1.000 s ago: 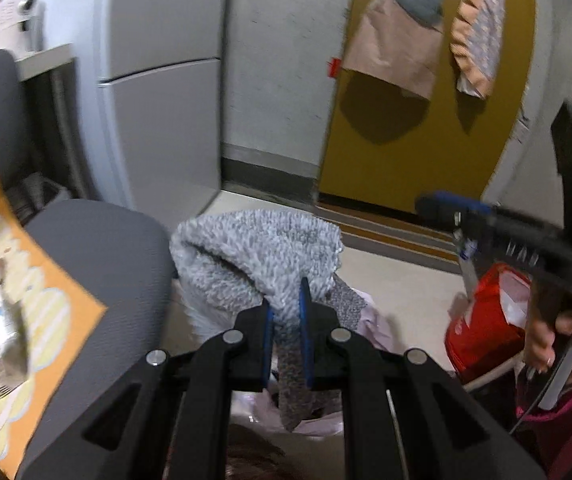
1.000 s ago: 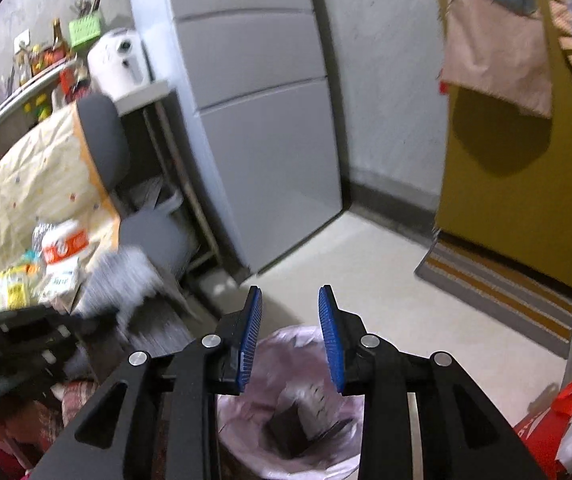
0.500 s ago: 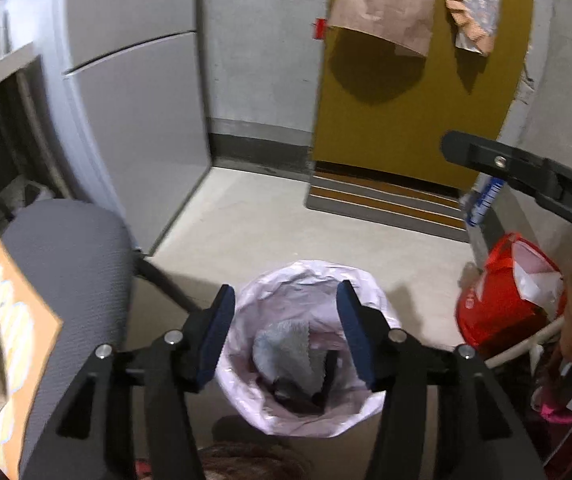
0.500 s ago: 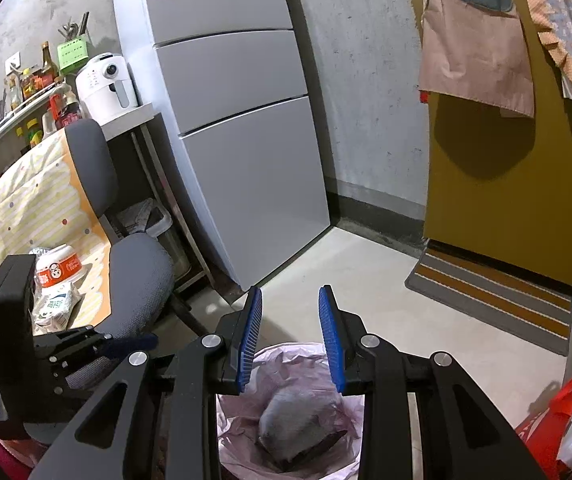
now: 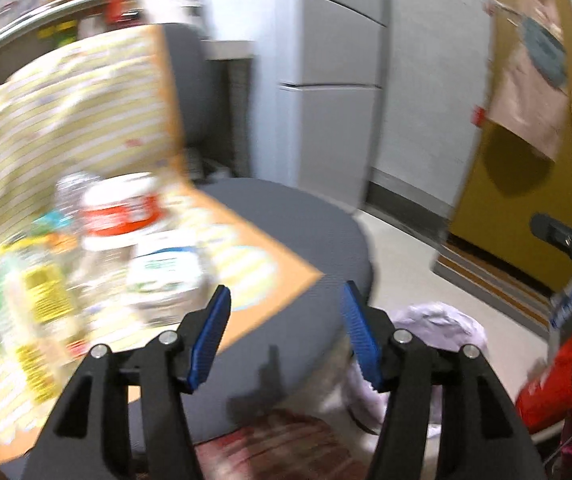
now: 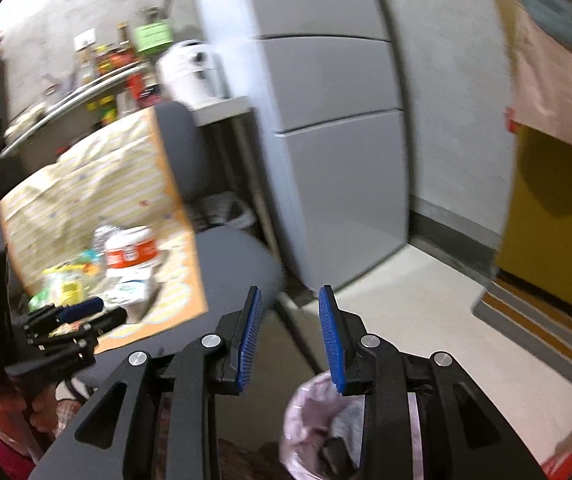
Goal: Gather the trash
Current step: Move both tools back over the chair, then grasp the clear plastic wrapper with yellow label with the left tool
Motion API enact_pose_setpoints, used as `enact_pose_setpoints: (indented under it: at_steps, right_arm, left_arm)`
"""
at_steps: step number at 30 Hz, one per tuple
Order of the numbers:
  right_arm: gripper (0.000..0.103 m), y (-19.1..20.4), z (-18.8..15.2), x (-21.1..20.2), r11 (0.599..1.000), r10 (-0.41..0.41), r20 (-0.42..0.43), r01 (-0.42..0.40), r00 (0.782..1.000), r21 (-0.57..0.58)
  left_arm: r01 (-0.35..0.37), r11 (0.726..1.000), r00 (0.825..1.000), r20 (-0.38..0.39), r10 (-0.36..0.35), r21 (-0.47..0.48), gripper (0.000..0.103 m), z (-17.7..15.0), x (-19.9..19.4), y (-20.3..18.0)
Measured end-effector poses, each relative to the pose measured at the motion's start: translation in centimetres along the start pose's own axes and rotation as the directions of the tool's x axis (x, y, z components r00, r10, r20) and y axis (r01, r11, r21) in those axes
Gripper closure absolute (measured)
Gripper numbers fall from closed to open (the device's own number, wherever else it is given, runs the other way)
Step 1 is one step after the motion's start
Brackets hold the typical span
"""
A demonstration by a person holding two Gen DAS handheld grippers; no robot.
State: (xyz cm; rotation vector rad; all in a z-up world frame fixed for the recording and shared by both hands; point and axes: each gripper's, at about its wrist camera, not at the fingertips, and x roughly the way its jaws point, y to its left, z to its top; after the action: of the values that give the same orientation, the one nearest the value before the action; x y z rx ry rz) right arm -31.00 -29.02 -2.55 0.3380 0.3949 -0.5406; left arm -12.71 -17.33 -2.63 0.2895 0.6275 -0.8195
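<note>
Several pieces of trash lie on a yellow striped cloth [image 5: 66, 128] over a grey office chair [image 5: 286, 220]: a red-and-white cup [image 5: 120, 212], a white-green wrapper [image 5: 166, 276], a yellow-green packet [image 5: 38, 292]. My left gripper [image 5: 286, 336] is open and empty above the seat's front, just right of the pile. It also shows in the right wrist view [image 6: 74, 316]. My right gripper [image 6: 289, 332] is open and empty above the bin with its pale pink bag [image 6: 309, 416], which holds the grey sock [image 6: 343, 420]. The bin also shows in the left wrist view [image 5: 441, 328].
A grey fridge [image 6: 325, 120] stands behind the chair. A yellow door [image 5: 525, 200] with a striped mat [image 6: 545, 328] is at the right. A red bag [image 5: 553, 384] lies on the floor right of the bin. Cluttered shelves [image 6: 98, 64] are at the back left.
My left gripper let the grey sock fall into the bin and opened, then swung left from the bin toward the trash on the chair. The right gripper turned slightly left and stays open.
</note>
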Motion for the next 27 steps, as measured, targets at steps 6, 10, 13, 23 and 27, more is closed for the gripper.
enact_pose_setpoints:
  at_steps: [6, 10, 13, 23, 27]
  right_arm:
    - [0.066, 5.8, 0.4, 2.3, 0.989, 0.107, -0.046, -0.111, 0.993, -0.097]
    - [0.046, 9.8, 0.5, 3.6, 0.968, 0.157, -0.063, -0.166, 0.986, -0.185]
    - [0.042, 12.3, 0.6, 4.9, 0.954, 0.192, -0.090, -0.207, 0.977, -0.219]
    - [0.042, 16.6, -0.7, 7.1, 0.926, 0.221, -0.159, -0.258, 0.962, -0.276]
    - [0.042, 16.6, -1.2, 7.6, 0.923, 0.213, -0.183, -0.259, 0.960, -0.283]
  left_arm:
    - [-0.174, 0.969, 0.985, -0.020, 0.173, -0.176, 0.046, -1.7, -3.2, 8.5]
    - [-0.261, 0.919, 0.965, -0.047, 0.259, -0.296, 0.046, -3.5, -5.4, 13.9]
    - [-0.288, 0.881, 0.957, -0.079, 0.279, -0.376, 0.046, -4.7, -6.0, 17.2]
    - [-0.164, 0.846, 0.985, -0.129, 0.114, -0.507, 0.059, -6.5, -1.2, 21.3]
    - [-0.140, 0.853, 0.988, -0.133, 0.083, -0.502, 0.079, -5.7, 0.9, 21.2]
